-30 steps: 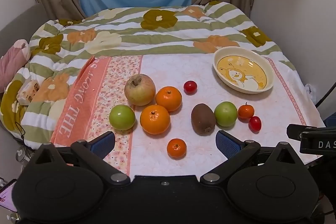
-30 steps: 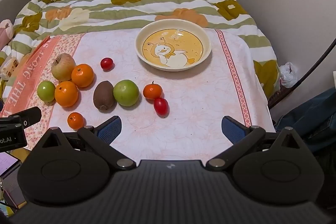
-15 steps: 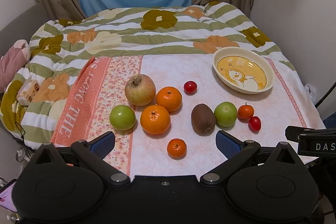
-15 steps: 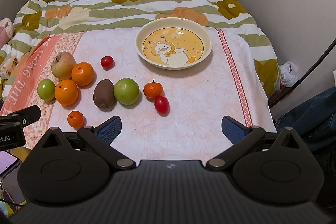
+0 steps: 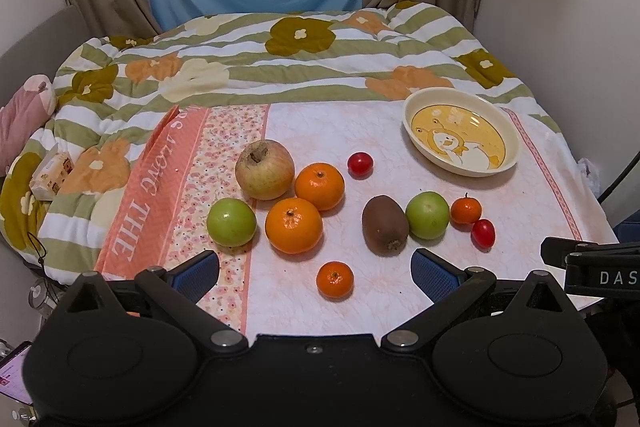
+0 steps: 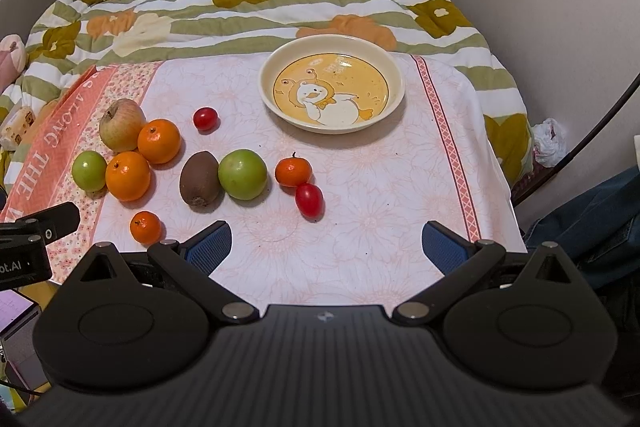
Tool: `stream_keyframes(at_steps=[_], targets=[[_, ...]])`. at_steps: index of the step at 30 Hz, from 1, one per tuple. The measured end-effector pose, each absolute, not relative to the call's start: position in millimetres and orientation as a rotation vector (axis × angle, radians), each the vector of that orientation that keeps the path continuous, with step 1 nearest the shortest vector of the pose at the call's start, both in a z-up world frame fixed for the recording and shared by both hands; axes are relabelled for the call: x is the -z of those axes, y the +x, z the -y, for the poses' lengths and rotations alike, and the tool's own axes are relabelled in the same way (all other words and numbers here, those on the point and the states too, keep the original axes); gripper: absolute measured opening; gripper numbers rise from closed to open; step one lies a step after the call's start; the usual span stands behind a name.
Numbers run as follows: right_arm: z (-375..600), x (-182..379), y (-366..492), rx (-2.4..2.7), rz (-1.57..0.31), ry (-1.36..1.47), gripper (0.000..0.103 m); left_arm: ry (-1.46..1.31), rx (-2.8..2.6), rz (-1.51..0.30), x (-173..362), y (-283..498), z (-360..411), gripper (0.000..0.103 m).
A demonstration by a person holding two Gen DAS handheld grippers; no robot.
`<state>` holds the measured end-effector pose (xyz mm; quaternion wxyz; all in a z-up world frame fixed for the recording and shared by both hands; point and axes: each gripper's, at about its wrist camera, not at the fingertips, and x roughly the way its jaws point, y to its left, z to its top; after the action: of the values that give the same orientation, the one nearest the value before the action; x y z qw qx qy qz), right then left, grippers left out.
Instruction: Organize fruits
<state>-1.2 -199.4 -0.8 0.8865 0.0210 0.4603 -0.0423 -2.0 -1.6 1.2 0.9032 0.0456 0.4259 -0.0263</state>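
1. We see the other gripper (image 5: 592, 267) only as a black bar cut by the right edge, its lettering stopping at "DAS"; in the right wrist view it (image 6: 28, 247) is cut by the left edge.
2. A phone (image 5: 14, 373) shows one lit corner at bottom left; its screen is too small to read.
3. The small packet (image 5: 52, 175) on the quilt (image 5: 240, 67) bears print we cannot make out.

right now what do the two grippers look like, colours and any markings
Both are matte black with two angled fingers ending in blue ribbed pads. The left gripper has a smooth black body with round discs and silver pivot screws. The right gripper has a ribbed grey-black body with a small pale logo. Seen from the left view, the right gripper's side bears white letters "DAS". No sleeves or hands show.
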Motion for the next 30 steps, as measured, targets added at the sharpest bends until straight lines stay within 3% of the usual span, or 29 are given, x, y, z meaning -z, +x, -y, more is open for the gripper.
stream_keyframes(at_steps=[30], targets=[[196.7, -2.7, -5.4, 0.088, -0.948, 0.042, 0.103, 0.082, 0.062, -0.862, -6.9, -4.9, -2.6, 0.103]])
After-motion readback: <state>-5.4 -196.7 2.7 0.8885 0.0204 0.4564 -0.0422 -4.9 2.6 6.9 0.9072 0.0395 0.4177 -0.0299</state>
